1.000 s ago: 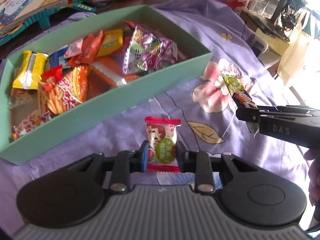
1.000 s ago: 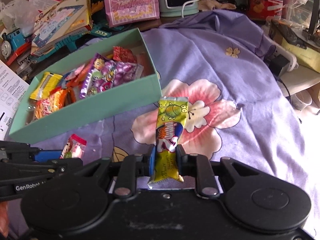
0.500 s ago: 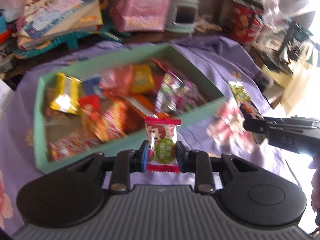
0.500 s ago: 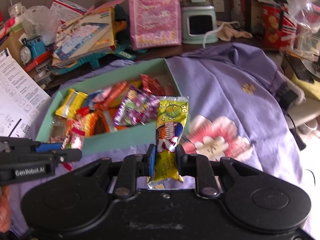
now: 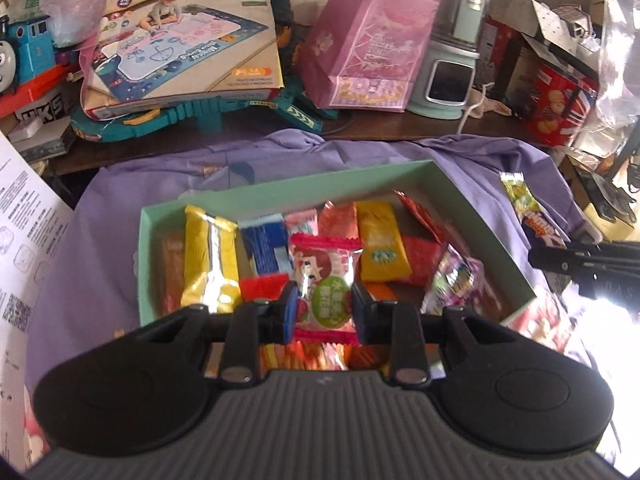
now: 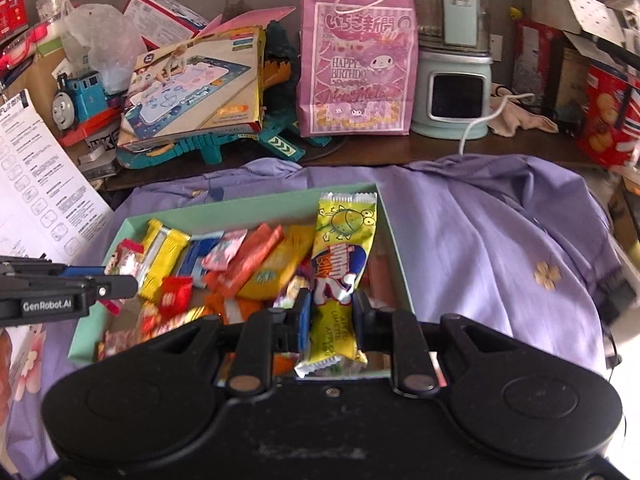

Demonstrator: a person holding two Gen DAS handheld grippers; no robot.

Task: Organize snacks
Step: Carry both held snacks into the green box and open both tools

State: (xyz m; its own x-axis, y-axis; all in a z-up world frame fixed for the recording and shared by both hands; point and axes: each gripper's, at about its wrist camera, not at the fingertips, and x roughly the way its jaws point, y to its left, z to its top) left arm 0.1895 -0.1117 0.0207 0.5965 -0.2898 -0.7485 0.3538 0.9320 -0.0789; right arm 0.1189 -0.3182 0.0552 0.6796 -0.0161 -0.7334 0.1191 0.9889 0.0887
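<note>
**Grippers poised over the box, one snack apiece**

Left gripper (image 5: pixel 323 307) pinching a red-edged candy packet (image 5: pixel 325 284) by its lower half, pads pressed against both sides, upper part standing free. Right gripper (image 6: pixel 331 320) clamped likewise on a yellow-green snack bar (image 6: pixel 340 276), gripped around the middle so both ends stick out — top crimp upward, bottom crimp hanging toward the camera. Held upright and edge-on, probably so each wrapper can drop cleanly once the pads part.

Both packets suspended above the mint-green box (image 5: pixel 288 196), left one over its near-middle, right one toward its right end. Already crowded inside: a yellow wafer pack (image 5: pixel 208 256), a blue wrapper (image 5: pixel 264 246), an orange-yellow sachet (image 5: pixel 380 252), a purple printed bag (image 5: pixel 452 280) and more, lying loosely overlapped rather than sorted. Judged as mid-delivery: release pending, no further loose snacks clearly visible outside the box.

Beneath the box, a rumpled lilac cloth (image 6: pixel 500 240) with flower prints, draped over a dark wooden tabletop (image 6: pixel 380 152). Soft and wrinkled — box likely to shift if nudged.

Behind, heavy clutter: a pink birthday gift bag (image 6: pixel 356 68), a boxed drawing mat (image 6: pixel 192 88) resting on a teal toy (image 6: pixel 208 146), a blue toy train (image 6: pixel 76 96), a pale green appliance (image 6: pixel 452 92), a red biscuit tin (image 6: pixel 608 120), and a printed instruction sheet (image 6: pixel 40 184) at left. Strong daylight from the right, washing out that edge.
</note>
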